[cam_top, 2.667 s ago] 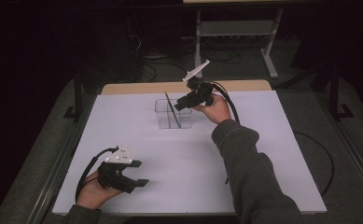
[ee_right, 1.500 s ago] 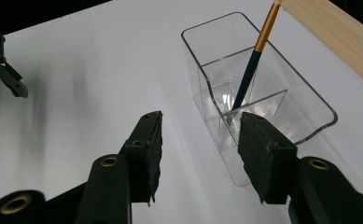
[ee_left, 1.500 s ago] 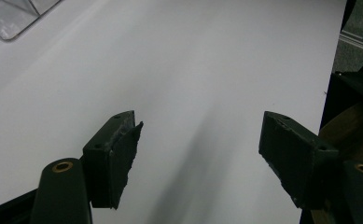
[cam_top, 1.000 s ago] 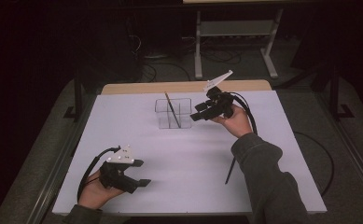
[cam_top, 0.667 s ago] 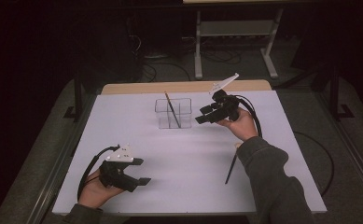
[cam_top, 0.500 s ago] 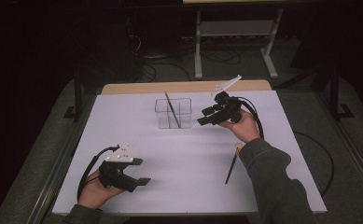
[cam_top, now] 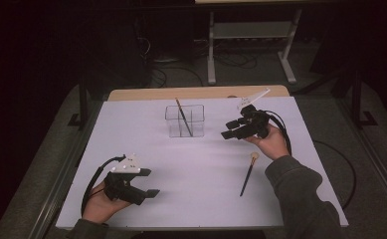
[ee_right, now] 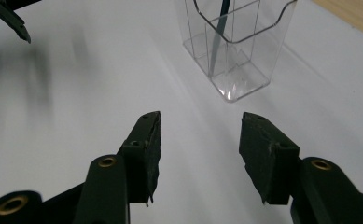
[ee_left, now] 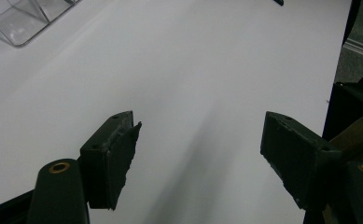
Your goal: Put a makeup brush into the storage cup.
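A clear plastic organizer (cam_top: pixel 184 121) stands at the back middle of the white table, with a thin dark brush (cam_top: pixel 182 115) leaning in it. A second brush (cam_top: pixel 247 174) with a pale tip lies flat on the table by the person's right forearm. My right gripper (cam_top: pixel 228 128) hovers to the right of the organizer (ee_right: pixel 237 46) and points at it. Its jaws (ee_right: pixel 198 140) are open with nothing between them and have just closed a little. My left gripper (cam_top: pixel 151 182) rests near the front left edge, open and empty (ee_left: pixel 200 140).
A wooden strip (cam_top: pixel 196 93) runs along the table's far edge. Behind it on the dark floor are a metal stand (cam_top: pixel 250 30) and cables. The table's right edge (cam_top: pixel 320 149) lies close to the right hand. A corner of the organizer (ee_left: pixel 20 23) shows in the left gripper view.
The right hand has drawn away from the organizer, to the right and a little lower. The arm's shift has uncovered the whole brush lying on the table. The left hand stayed still.
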The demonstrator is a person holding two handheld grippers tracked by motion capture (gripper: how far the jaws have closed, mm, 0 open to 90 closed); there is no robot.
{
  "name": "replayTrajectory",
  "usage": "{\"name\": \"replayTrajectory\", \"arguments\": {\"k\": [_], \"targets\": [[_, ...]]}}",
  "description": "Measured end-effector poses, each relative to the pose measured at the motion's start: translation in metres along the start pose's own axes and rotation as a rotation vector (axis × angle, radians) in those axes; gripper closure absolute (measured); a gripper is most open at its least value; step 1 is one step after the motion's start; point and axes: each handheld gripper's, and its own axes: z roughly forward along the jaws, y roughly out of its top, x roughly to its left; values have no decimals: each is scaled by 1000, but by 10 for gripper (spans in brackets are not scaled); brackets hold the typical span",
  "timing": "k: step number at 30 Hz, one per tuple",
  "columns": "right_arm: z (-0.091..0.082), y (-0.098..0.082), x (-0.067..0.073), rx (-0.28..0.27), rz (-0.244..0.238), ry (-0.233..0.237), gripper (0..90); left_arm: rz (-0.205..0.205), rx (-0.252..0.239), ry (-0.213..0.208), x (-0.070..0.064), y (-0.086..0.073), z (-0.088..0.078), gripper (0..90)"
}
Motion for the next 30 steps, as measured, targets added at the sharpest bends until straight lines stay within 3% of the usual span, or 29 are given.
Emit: {"name": "replayTrajectory", "arguments": {"k": [30], "targets": [[-25, -36, 4, -4, 29, -45, 489, -11, -1, -1, 0, -1, -1, 246]]}}
